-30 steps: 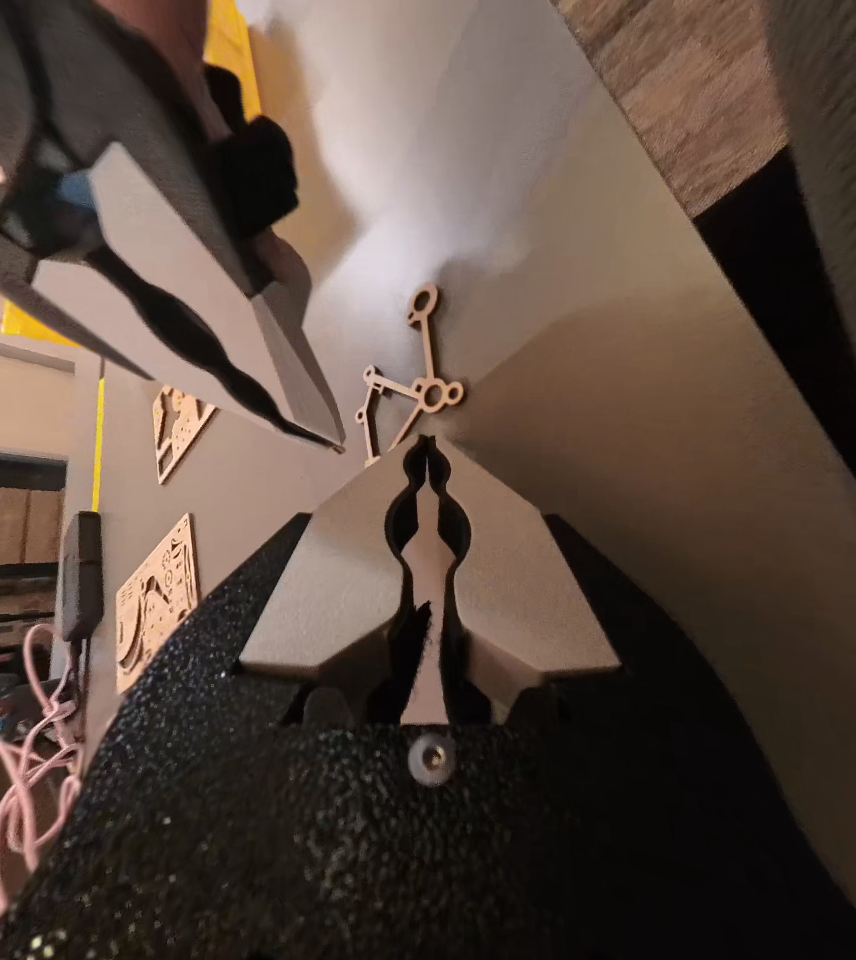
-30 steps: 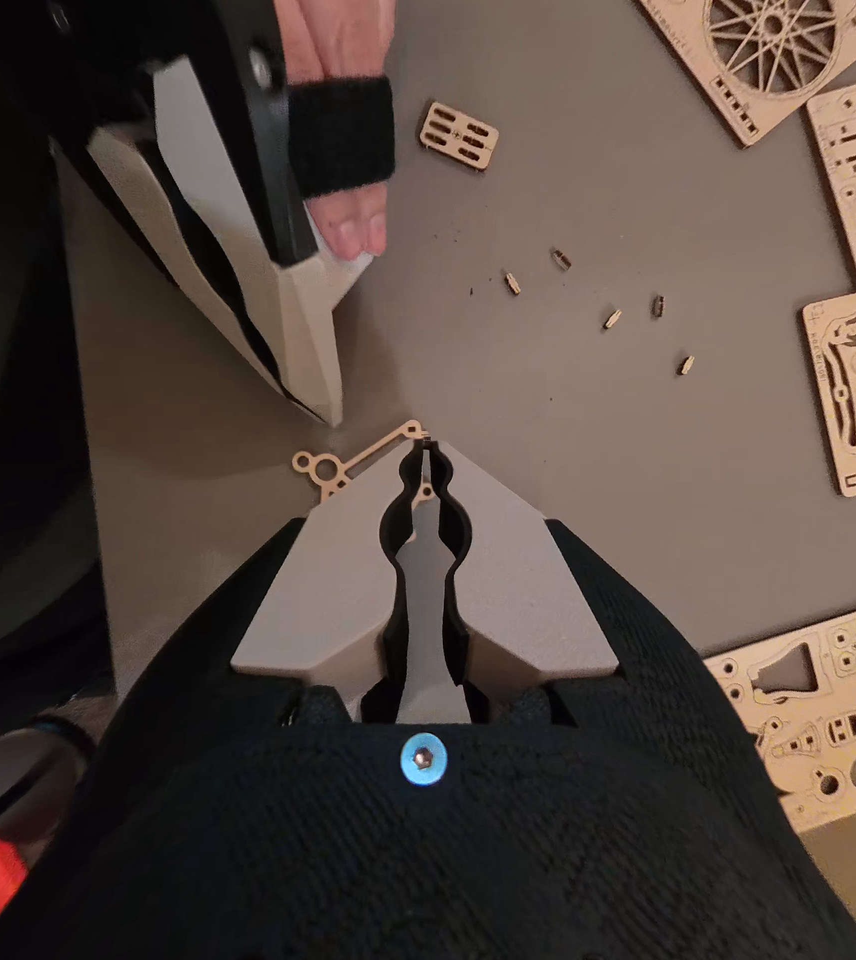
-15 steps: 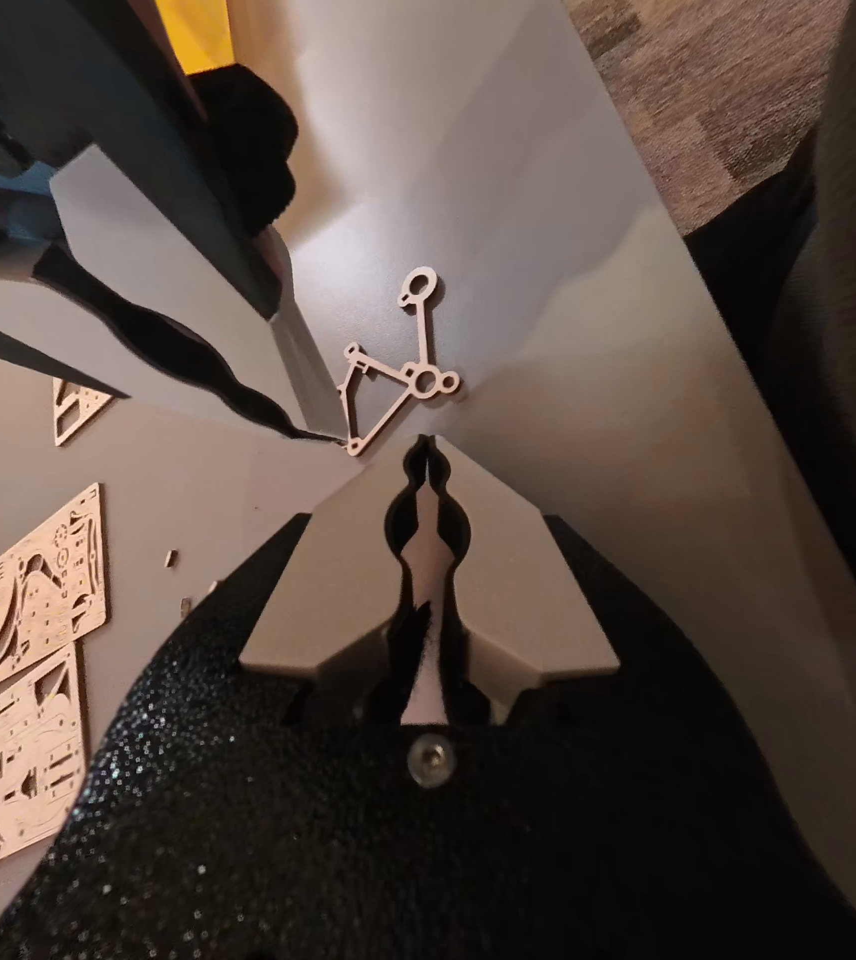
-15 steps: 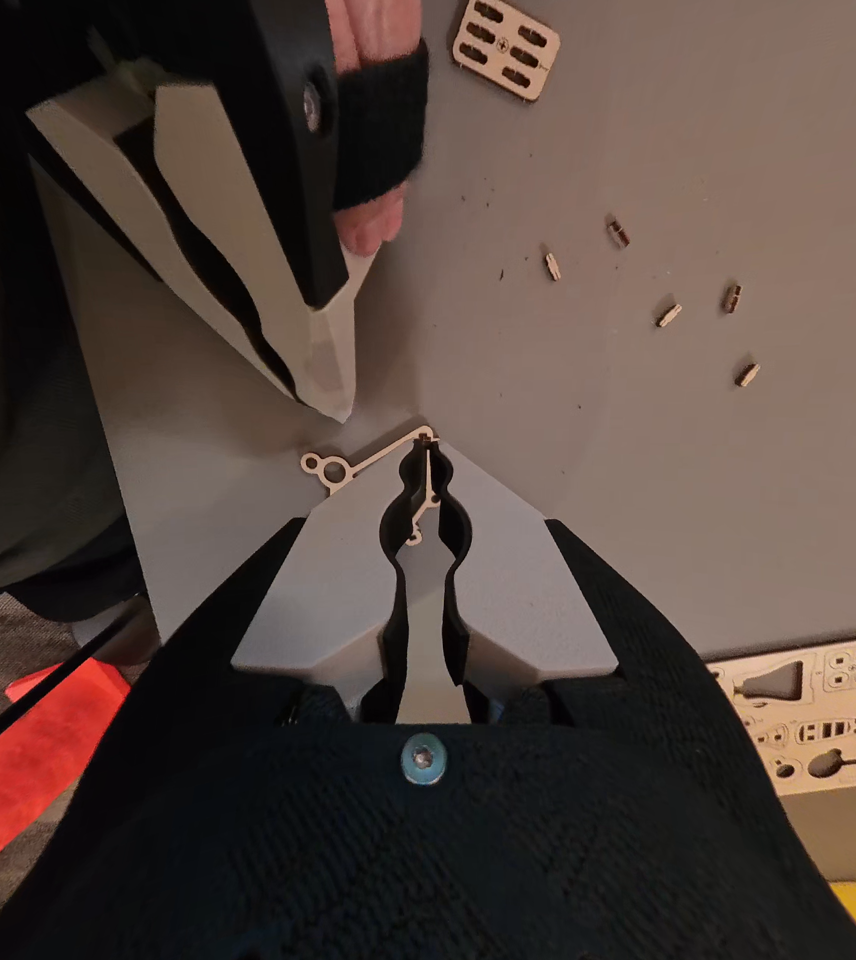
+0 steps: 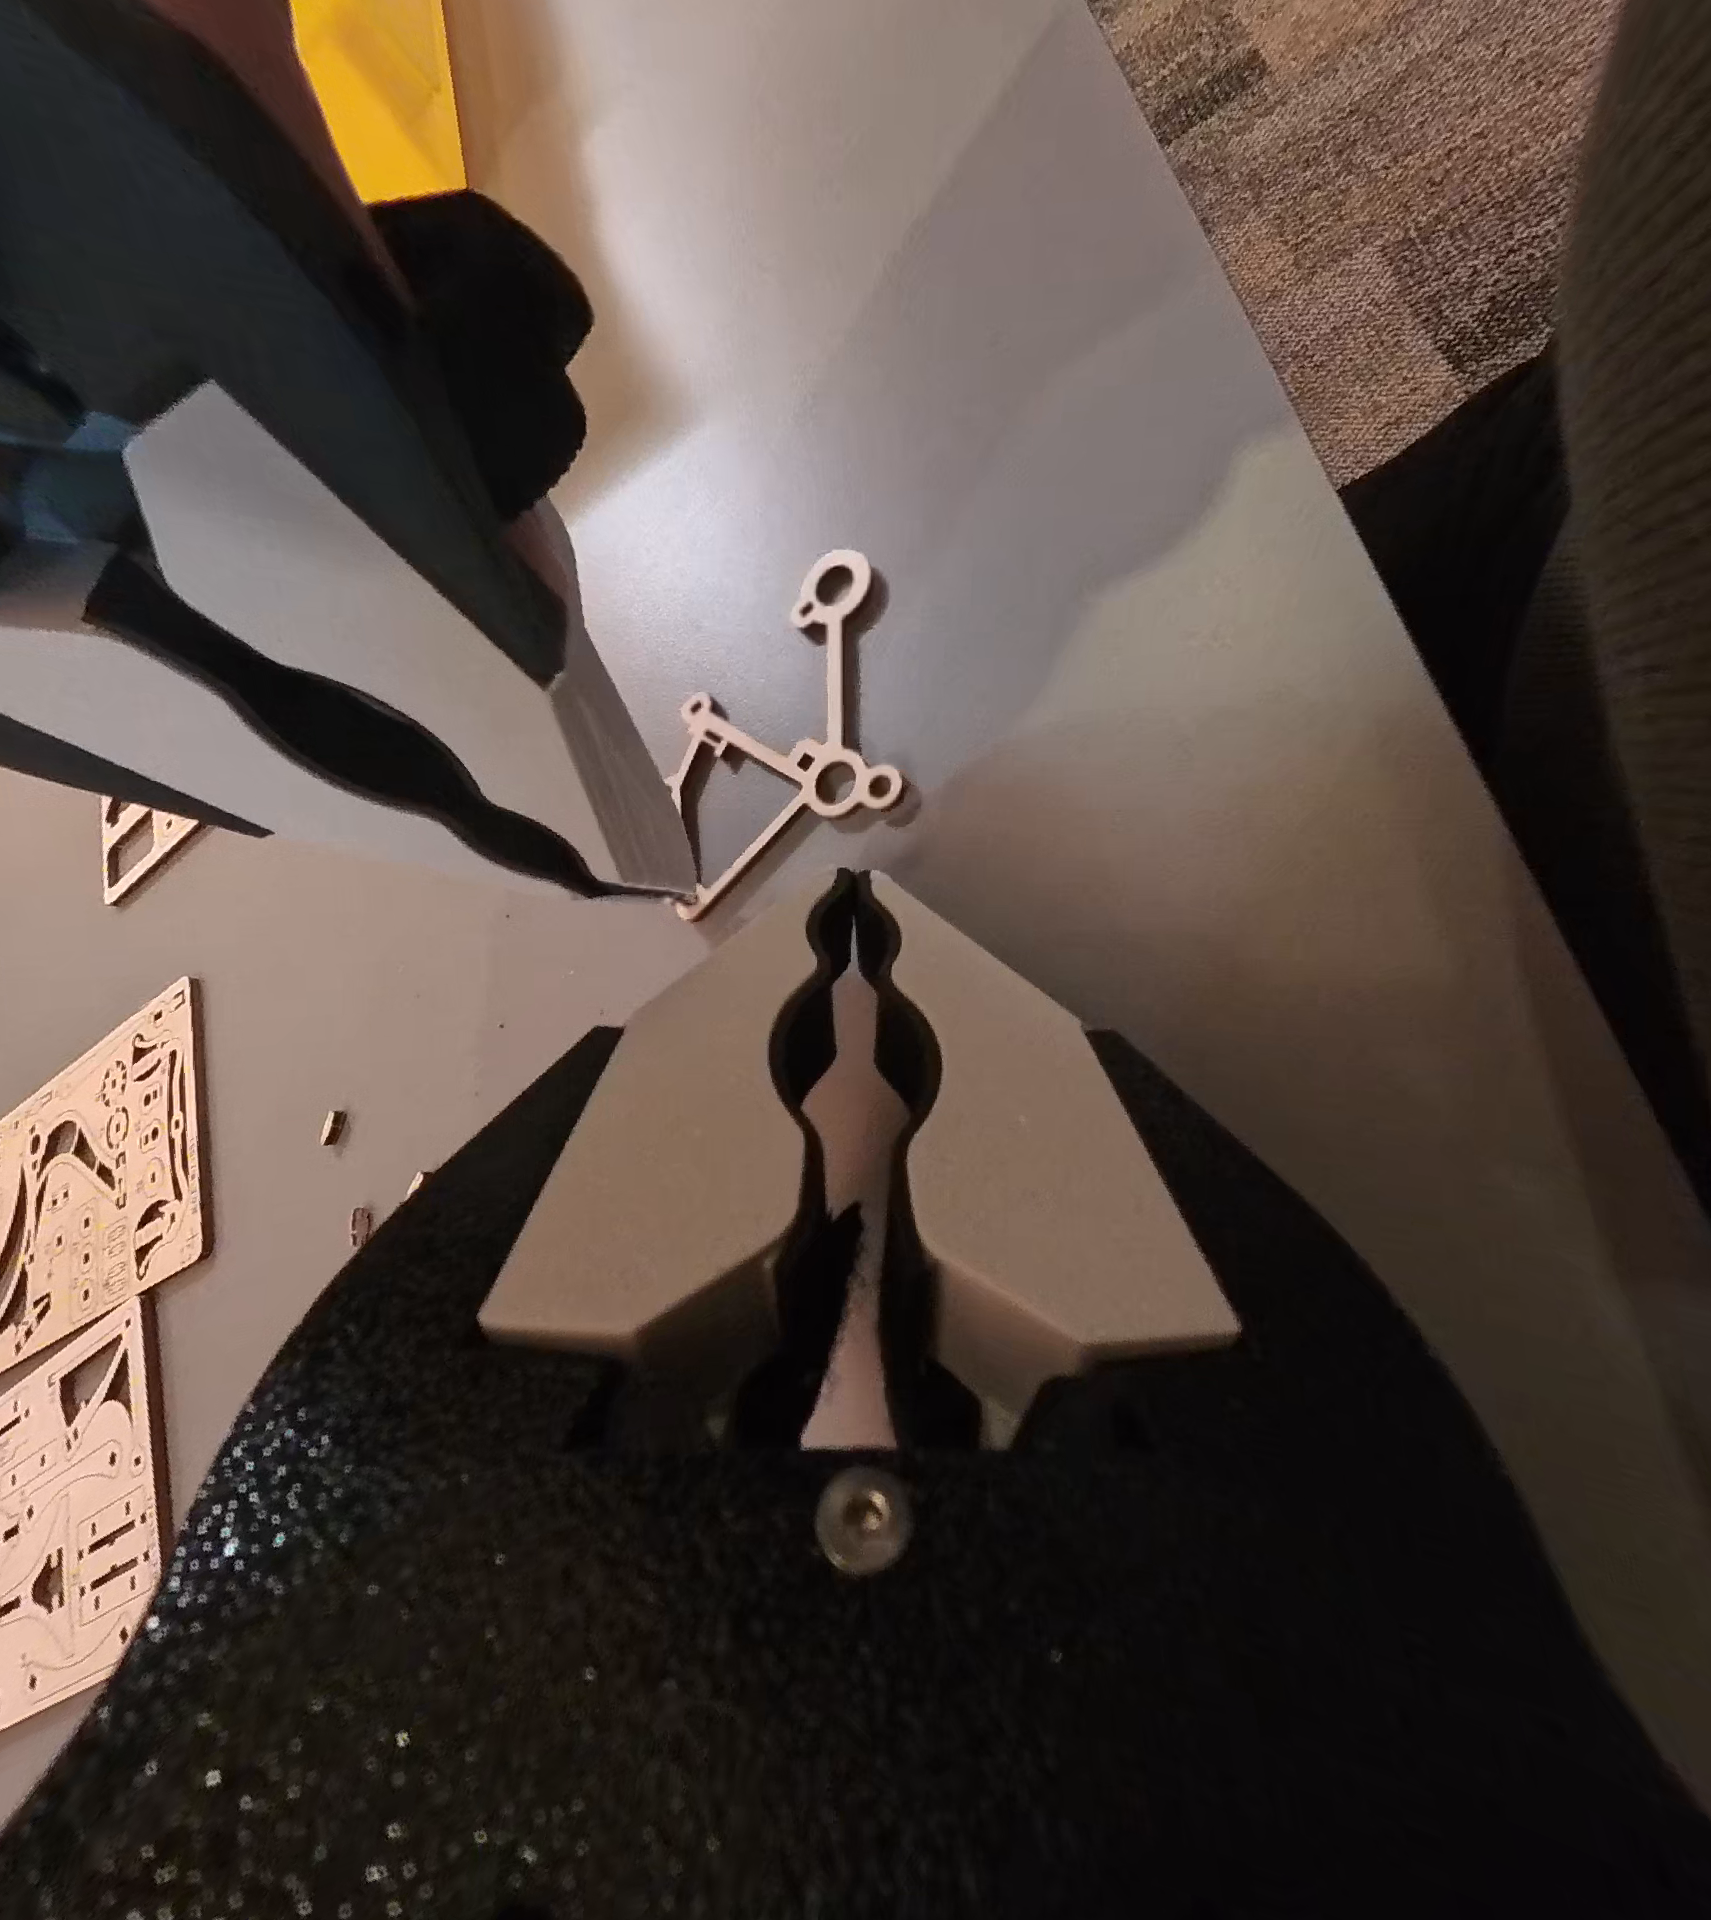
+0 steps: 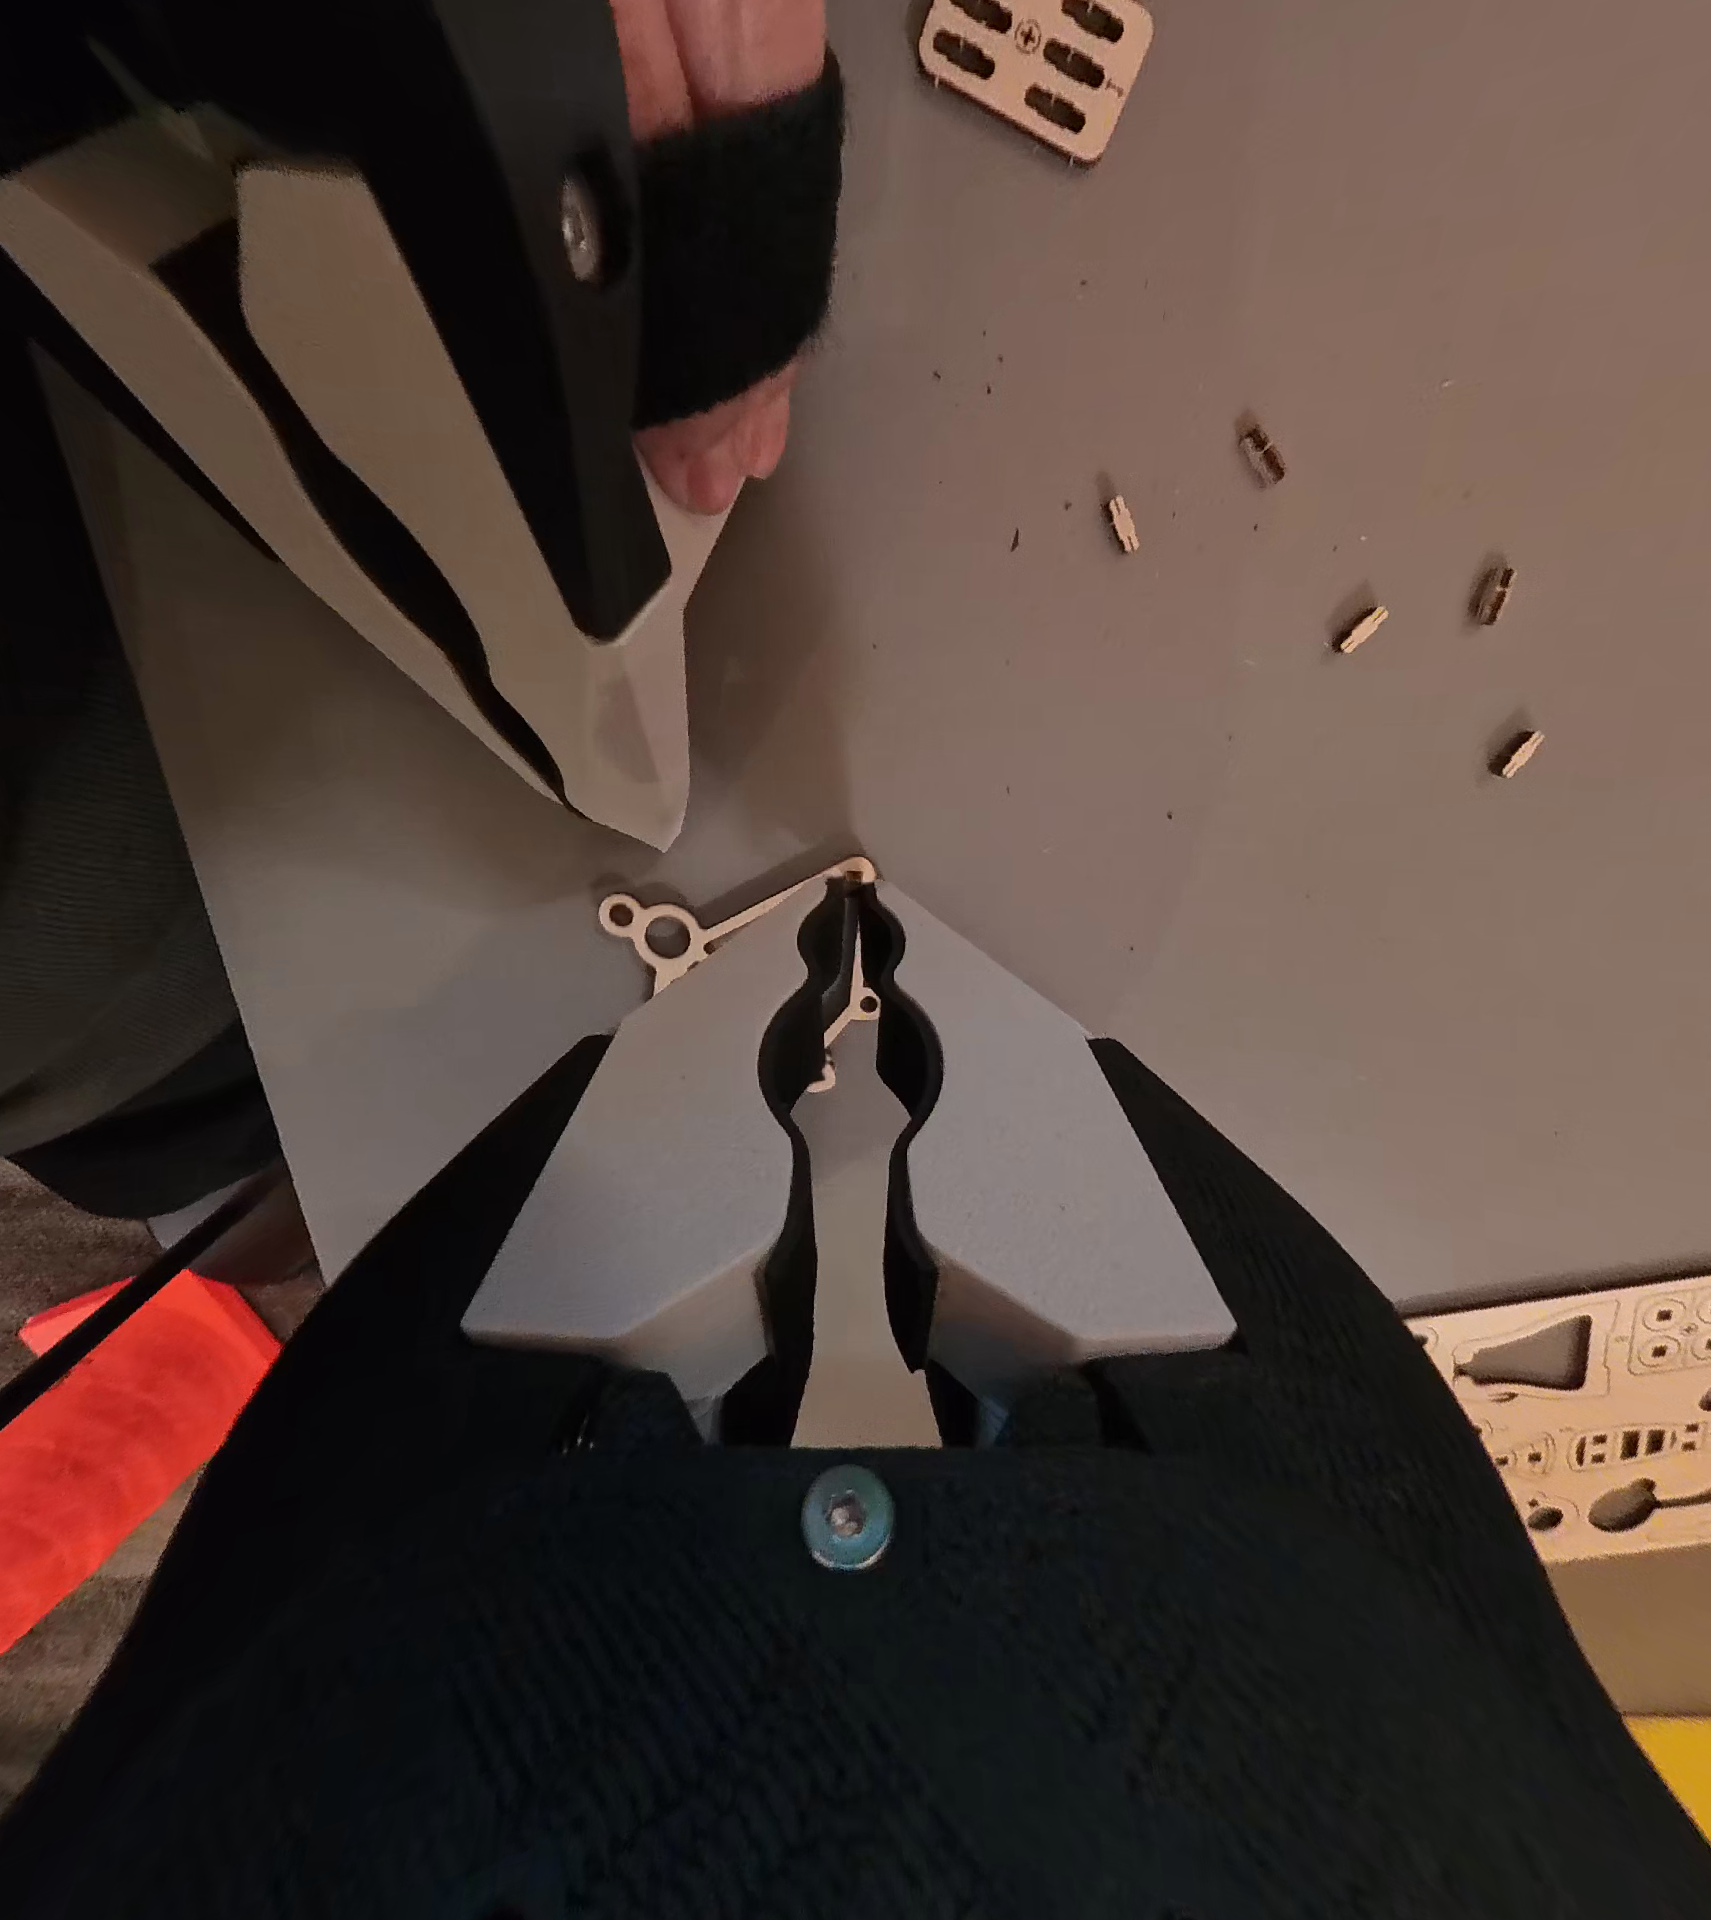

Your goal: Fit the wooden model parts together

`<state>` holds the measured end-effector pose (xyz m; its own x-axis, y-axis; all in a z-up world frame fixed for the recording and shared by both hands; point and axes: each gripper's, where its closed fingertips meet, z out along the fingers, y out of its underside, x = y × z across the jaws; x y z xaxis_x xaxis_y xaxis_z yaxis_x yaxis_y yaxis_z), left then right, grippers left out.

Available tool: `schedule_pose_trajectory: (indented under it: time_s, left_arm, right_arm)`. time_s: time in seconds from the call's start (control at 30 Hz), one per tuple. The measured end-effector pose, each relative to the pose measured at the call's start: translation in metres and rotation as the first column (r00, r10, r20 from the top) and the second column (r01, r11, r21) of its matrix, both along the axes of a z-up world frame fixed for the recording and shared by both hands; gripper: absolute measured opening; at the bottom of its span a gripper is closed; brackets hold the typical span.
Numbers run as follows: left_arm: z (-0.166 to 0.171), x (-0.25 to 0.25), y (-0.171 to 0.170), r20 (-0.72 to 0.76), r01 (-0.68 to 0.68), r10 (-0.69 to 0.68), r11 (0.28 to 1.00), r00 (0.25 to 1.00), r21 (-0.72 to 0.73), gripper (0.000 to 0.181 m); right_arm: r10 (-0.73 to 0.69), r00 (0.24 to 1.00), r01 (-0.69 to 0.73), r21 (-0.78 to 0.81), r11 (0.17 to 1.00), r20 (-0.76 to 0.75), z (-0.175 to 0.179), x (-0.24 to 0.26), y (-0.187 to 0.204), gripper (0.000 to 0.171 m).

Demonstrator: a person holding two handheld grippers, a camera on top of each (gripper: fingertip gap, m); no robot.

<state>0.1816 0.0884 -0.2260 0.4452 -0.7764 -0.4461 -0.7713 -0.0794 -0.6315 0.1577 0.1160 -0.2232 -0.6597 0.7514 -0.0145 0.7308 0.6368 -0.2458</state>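
So we've got a thin laser-cut plywood frame piece [image 5: 797, 758], pale wood, skinny struts meeting at little ring-shaped eyelets, lying flat on a smooth matte grey table [image 5: 1090, 644]. Our right gripper [image 6: 853, 881], with its chunky grey wedge fingers in a black textured body, has its tips pinched down narrow right on one corner of that frame, so it looks clamped on the piece, and more struts show through the wavy gap between the fingers. Our left gripper [image 5: 853, 878] is squeezed nearly together at the tips with nothing between them, sitting just short of the frame's ringed hub, close but not touching as far as we can tell. In the right view the left one's tip hangs just above the frame's ringed end. Around it all: punched-out plywood part sheets [image 5: 77, 1184] off to one side, a small slotted wooden plate [image 6: 1033, 73] at the top, and a scatter of tiny wooden pegs [image 6: 1360, 629] on the grey surface, well apart from the frame
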Motion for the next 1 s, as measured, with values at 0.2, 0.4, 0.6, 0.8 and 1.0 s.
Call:
schedule_pose_trajectory:
  time_s: [0.2, 0.4, 0.6, 0.8, 1.0]
  left_arm:
    - [0.0000, 0.0000, 0.0000, 0.000, 0.001, -0.001, 1.000, 1.000, -0.001, 0.000]
    - [-0.0001, 0.0002, 0.0003, 0.006, 0.000, 0.001, 1.000, 1.000, -0.005, 0.000]
    - [-0.0002, 0.0005, 0.0007, 0.013, 0.000, 0.000, 1.000, 1.000, -0.009, 0.000]
    - [-0.0003, 0.0005, 0.0012, 0.015, -0.001, 0.001, 1.000, 1.000, -0.009, 0.000]
    - [-0.0003, 0.0005, 0.0017, 0.017, -0.002, 0.002, 1.000, 1.000, -0.009, 0.000]
  right_arm:
    - [-0.014, 0.999, 0.013, 0.042, 0.999, 0.041, -0.0007, 0.0013, 0.0004, 0.000]
    - [-0.041, 0.995, 0.036, 0.049, 0.998, 0.091, -0.0009, 0.0019, 0.0008, 0.000]
    - [-0.068, 0.990, 0.061, 0.061, 0.996, 0.125, -0.0010, 0.0019, 0.0010, 0.000]
    - [-0.076, 0.989, 0.068, 0.071, 0.995, 0.123, -0.0008, 0.0008, 0.0010, 0.000]
    - [-0.088, 0.985, 0.075, 0.089, 0.993, 0.146, -0.0009, 0.0010, 0.0013, 0.000]
